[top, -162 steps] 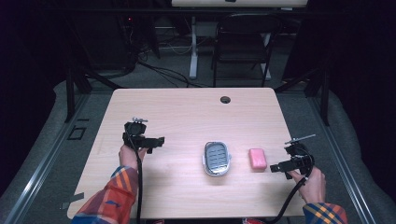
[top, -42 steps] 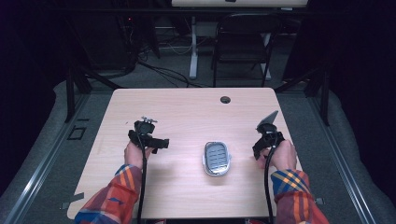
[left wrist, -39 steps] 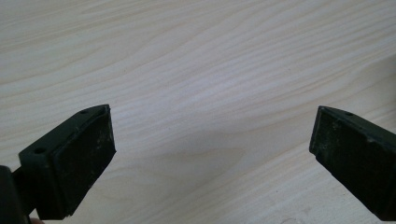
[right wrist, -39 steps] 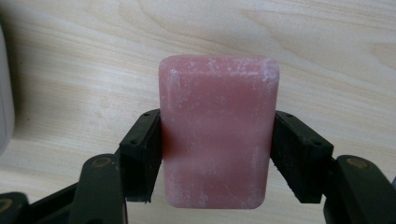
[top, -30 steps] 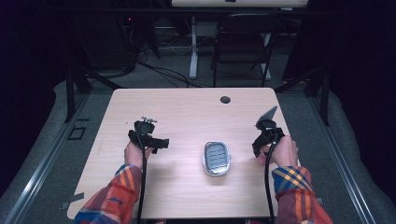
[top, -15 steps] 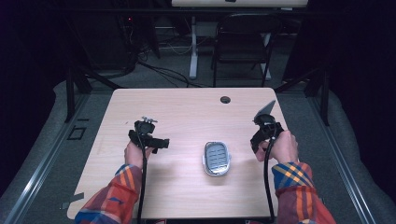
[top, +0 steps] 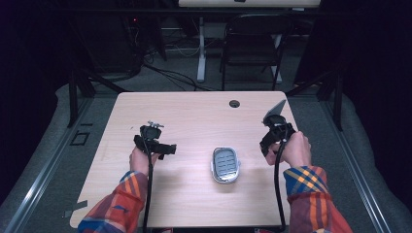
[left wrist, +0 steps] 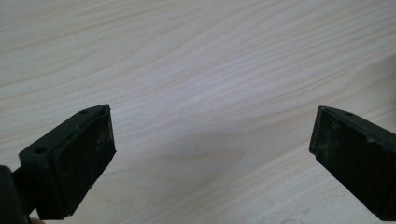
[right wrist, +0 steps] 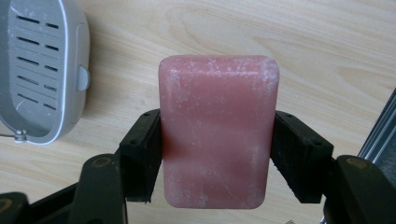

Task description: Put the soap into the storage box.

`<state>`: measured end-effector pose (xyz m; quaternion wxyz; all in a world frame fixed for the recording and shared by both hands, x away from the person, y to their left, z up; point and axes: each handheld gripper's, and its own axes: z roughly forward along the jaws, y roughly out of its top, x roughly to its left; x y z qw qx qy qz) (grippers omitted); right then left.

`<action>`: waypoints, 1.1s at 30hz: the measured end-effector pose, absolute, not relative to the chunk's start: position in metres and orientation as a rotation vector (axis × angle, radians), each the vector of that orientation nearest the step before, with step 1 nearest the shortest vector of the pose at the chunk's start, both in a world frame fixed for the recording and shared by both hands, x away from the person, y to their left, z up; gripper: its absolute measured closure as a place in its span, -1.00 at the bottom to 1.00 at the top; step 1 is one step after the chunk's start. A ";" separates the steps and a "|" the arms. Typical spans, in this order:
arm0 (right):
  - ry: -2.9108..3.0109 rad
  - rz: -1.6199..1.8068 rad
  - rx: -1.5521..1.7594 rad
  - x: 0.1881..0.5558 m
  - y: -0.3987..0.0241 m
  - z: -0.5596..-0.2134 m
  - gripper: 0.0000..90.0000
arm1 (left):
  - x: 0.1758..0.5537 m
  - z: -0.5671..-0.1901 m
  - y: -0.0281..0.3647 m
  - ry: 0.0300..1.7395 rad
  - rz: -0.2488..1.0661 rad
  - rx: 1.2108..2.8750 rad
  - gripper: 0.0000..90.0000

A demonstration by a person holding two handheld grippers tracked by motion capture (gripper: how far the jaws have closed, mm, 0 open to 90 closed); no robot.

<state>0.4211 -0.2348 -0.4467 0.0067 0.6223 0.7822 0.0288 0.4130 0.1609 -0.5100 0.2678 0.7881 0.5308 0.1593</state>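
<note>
At the right side of the counter [top: 194, 116], a pink soap bar [right wrist: 217, 130] is clamped by its long sides between the jaws of the right tongs [right wrist: 217, 154], its long axis pointing away from them. The grey slotted soap dish [top: 226, 165] is seen at about nine o'clock from these tongs, near but apart, probably the target. The left tongs [left wrist: 212, 149] are held wide open, empty, over bare wood.

Pink soap bar [right wrist: 218, 130] between hand-held gripper [right wrist: 219, 158] jaws
</note>
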 end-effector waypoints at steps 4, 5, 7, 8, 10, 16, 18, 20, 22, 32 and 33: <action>2.451 0.096 1.940 0.421 -0.232 -0.442 -0.17 | 0.413 -0.510 0.161 1.433 0.431 2.125 -1.00; 2.455 0.092 1.932 0.421 -0.231 -0.441 -0.17 | 0.413 -0.510 0.161 1.433 0.432 2.125 -1.00; 2.454 0.105 1.934 0.421 -0.230 -0.440 -0.17 | 0.413 -0.510 0.161 1.432 0.432 2.125 -1.00; 2.466 0.093 1.922 0.421 -0.229 -0.439 -0.17 | 0.413 -0.510 0.161 1.432 0.431 2.125 -1.00; 2.466 0.094 1.927 0.420 -0.226 -0.438 -0.17 | 0.413 -0.510 0.161 1.433 0.432 2.125 -1.00; 2.467 0.115 1.912 0.419 -0.220 -0.433 -0.17 | 0.413 -0.510 0.161 1.431 0.431 2.126 -1.00; 2.473 0.109 1.907 0.419 -0.218 -0.432 -0.17 | 0.413 -0.510 0.161 1.432 0.431 2.126 -1.00; 2.489 0.114 1.892 0.419 -0.217 -0.430 -0.17 | 0.413 -0.510 0.161 1.432 0.430 2.126 -1.00; 2.482 0.110 1.888 0.418 -0.215 -0.429 -0.17 | 0.413 -0.510 0.161 1.432 0.431 2.125 -1.00; 2.502 0.134 1.878 0.417 -0.207 -0.425 -0.17 | 0.413 -0.510 0.161 1.433 0.430 2.125 -1.00; 2.504 0.146 1.873 0.417 -0.205 -0.425 -0.17 | 0.413 -0.510 0.161 1.432 0.430 2.125 -1.00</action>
